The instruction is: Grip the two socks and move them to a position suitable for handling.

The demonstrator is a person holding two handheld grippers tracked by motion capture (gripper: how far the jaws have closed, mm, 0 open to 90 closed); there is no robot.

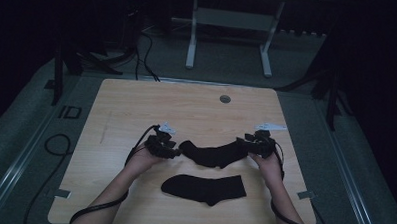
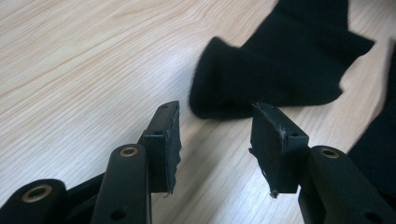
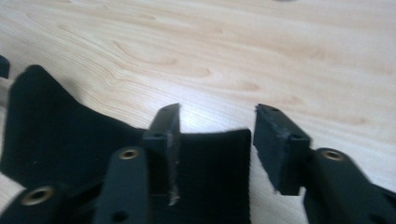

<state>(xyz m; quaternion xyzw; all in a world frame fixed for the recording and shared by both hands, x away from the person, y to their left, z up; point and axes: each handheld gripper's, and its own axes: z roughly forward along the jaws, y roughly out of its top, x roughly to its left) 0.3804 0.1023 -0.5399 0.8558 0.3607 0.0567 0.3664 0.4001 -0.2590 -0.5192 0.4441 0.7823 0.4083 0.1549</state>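
Both grippers — left gripper (image 1: 171, 150) and right gripper (image 1: 249, 144) — are standing released at the ends of the far sock (image 1: 214, 153), lying flat on the worktop (image 1: 132, 102) just beyond the near sock (image 1: 205, 188) — pairing is looking unfinished.

Matt black knitted cloth sock (image 1: 216, 154) on smooth pale wood-grain table (image 1: 136, 105).
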